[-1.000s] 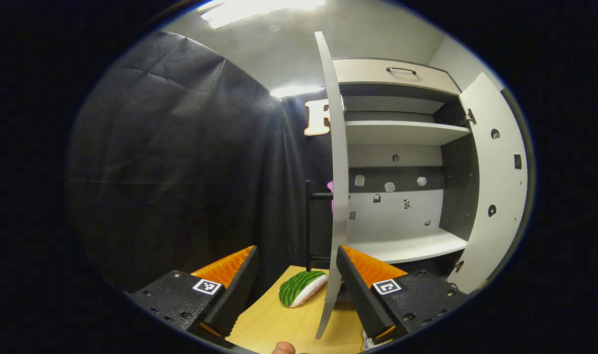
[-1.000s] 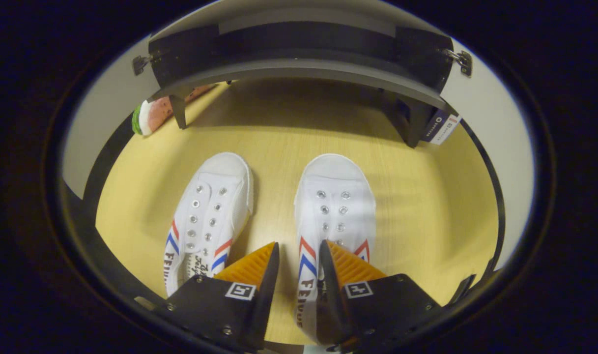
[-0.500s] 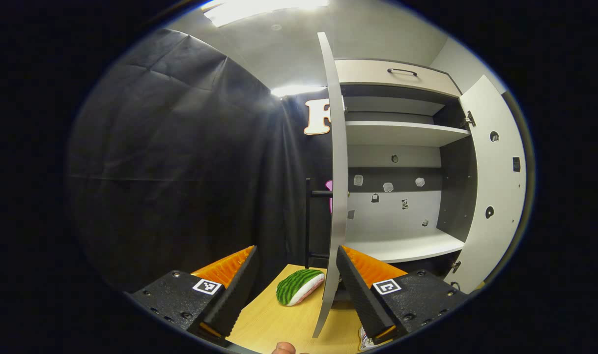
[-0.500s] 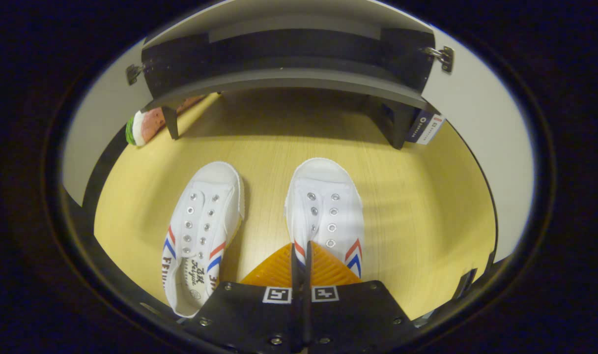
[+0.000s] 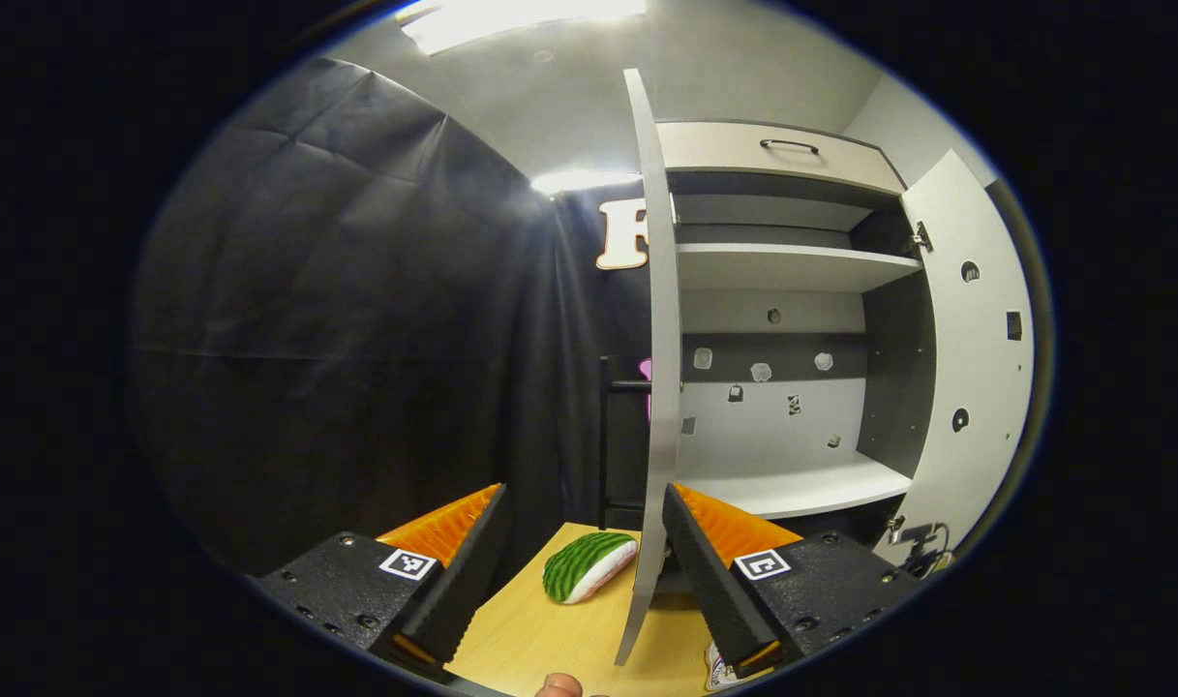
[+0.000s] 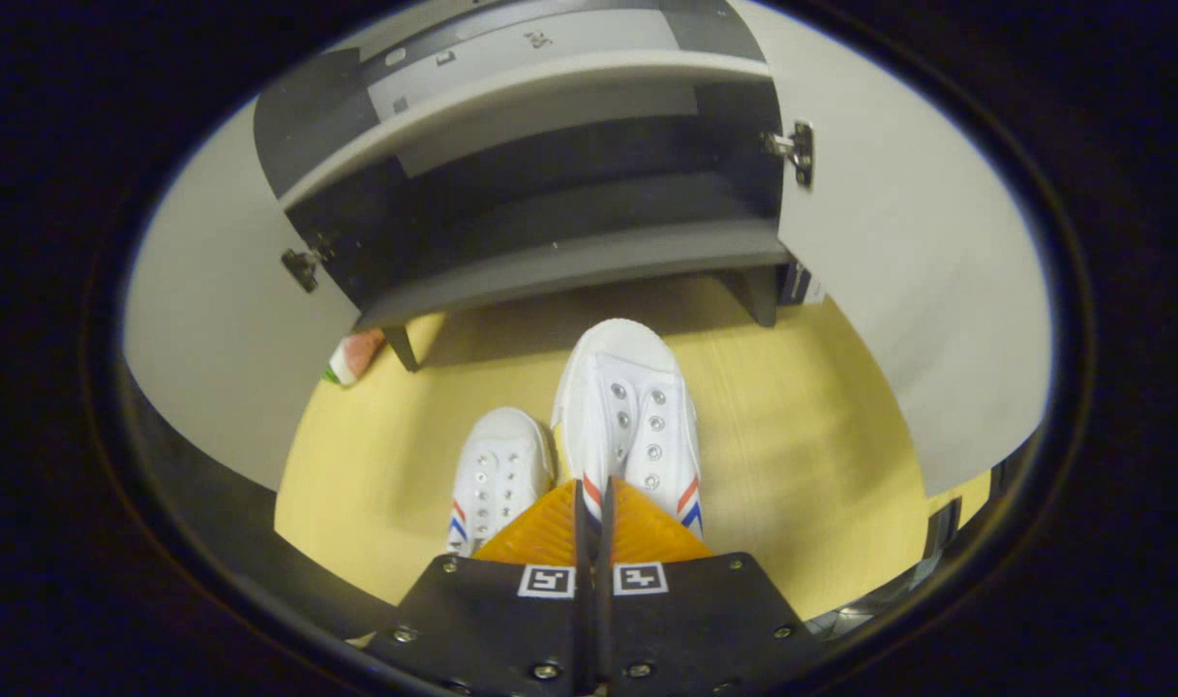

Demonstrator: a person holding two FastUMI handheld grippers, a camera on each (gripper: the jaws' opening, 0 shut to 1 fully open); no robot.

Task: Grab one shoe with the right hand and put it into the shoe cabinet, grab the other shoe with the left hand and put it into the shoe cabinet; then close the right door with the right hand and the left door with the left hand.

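Now the right gripper [image 6: 593,503] is pinched tight on the edge of the right shoe [image 6: 627,416], both fingers pressing the thin side wall of the shoe with almost no gap between them. That shoe appears raised above the tabletop [image 6: 801,465], toe pointing toward the cabinet [image 6: 550,261]. Just beside it, to the left in the right gripper view, lies the other shoe [image 6: 497,474] on the wood, looking smaller. Both cabinet doors stand open: the left door [image 6: 221,329] and the right door [image 6: 898,281]. A watermelon toy [image 6: 356,356] sits by the cabinet's front left leg.

From the left gripper view, the left gripper [image 5: 584,528] has its fingers spread wide with nothing between them, well apart from the shoes. Ahead of it the left door is seen edge-on, the toy lies on the table, and the bare lower shelf [image 5: 792,484] shows inside the cabinet
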